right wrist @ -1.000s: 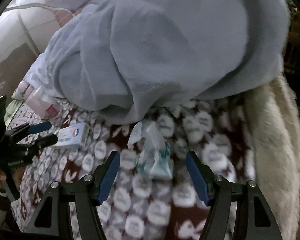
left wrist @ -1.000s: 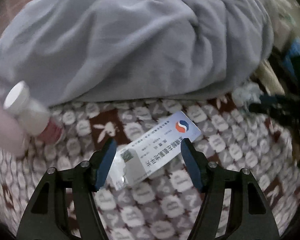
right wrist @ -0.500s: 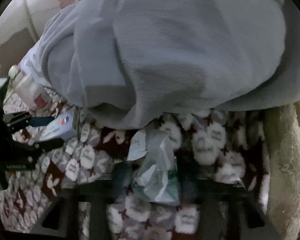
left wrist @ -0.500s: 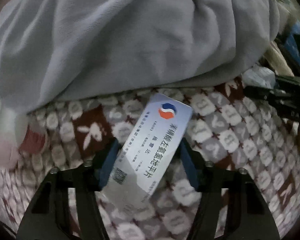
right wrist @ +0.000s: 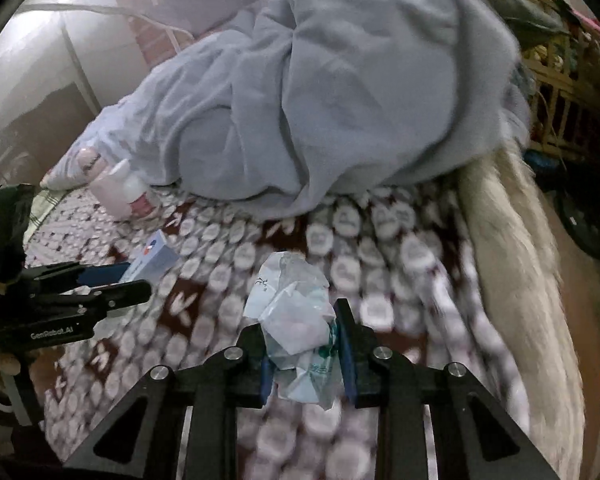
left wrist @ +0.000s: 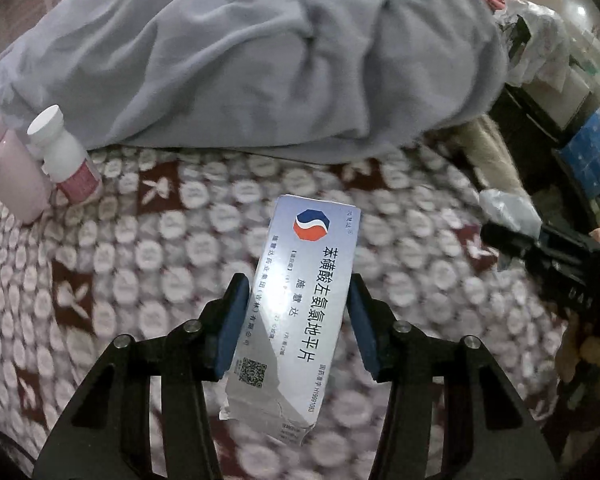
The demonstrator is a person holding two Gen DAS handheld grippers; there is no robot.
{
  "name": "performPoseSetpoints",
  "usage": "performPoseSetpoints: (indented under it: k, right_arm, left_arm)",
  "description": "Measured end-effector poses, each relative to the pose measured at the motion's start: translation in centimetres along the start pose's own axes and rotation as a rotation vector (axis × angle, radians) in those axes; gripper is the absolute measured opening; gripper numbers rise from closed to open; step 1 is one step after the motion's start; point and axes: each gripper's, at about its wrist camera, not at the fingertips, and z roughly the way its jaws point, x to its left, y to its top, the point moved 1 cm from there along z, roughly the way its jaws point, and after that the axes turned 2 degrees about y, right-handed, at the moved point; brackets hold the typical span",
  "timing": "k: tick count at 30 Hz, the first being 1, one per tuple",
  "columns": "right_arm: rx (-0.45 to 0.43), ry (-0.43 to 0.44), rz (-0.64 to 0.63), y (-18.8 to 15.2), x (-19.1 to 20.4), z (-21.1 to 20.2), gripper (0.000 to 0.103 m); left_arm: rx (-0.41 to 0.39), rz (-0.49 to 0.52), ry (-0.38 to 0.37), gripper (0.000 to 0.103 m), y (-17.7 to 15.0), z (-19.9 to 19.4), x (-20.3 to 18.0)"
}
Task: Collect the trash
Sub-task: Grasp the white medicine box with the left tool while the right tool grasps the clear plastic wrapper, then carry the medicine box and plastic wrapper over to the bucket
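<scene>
Currently both jaws, just closing, are pinching trash above the patterned blanket [left wrist: 148, 240]: left gripper [left wrist: 296, 316] holding the medicine box [left wrist: 300, 300], right gripper [right wrist: 302, 356] the crumpled wrapper [right wrist: 296, 320]. Slick film risks slipping.

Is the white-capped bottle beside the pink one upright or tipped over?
Upright. The white-capped bottle stands on the patterned bedspread, cap up, leaning slightly against the pink bottle.
</scene>
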Motion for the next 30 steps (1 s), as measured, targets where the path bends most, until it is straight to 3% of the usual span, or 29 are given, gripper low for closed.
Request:
performPoseSetpoints:
  k: [10, 20, 30]
  right_arm:
    - [-0.046, -0.06, 0.077, -5.0, -3.0, -7.9, 0.026]
    - [-0.106, -0.181, 0.185, -9.8, -8.9, -16.0, 0.026]
    - [-0.134, -0.277, 0.315, -14.0, -15.0, -21.2, 0.026]
  left_arm:
    - [-0.022, 0.058, -0.007, 0.048, -2.0, -1.3, -9.5]
    - [-0.042, 0.148, -0.076, 0.048, -2.7, -2.4, -19.1]
    - [-0.038, 0.235, -0.147, 0.048, -3.0, -2.5, -27.4]
